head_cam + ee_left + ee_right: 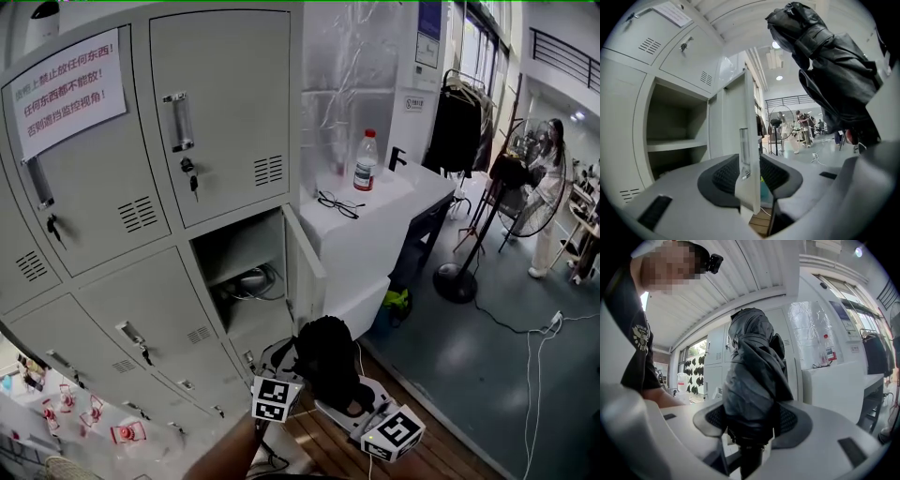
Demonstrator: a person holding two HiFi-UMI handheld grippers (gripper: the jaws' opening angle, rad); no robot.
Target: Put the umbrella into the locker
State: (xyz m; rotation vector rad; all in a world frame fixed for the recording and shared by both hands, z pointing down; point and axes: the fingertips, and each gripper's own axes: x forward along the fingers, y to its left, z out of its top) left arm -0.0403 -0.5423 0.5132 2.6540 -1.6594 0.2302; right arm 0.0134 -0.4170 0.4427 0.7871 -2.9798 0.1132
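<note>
Black folded umbrella [754,366], clamped in the right gripper [750,420], is not yet inside the locker [239,246], whose open door [749,103] stands between the parted jaws of the left gripper [750,176].

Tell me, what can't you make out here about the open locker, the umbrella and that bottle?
Open locker: a pale thing with cords inside, too small in the head view, lost in shadow in the left gripper view.
Umbrella: below the fingers of the right gripper it runs off the bottom edge of the right gripper view.
Bottle label: too small to read in the head view.
</note>
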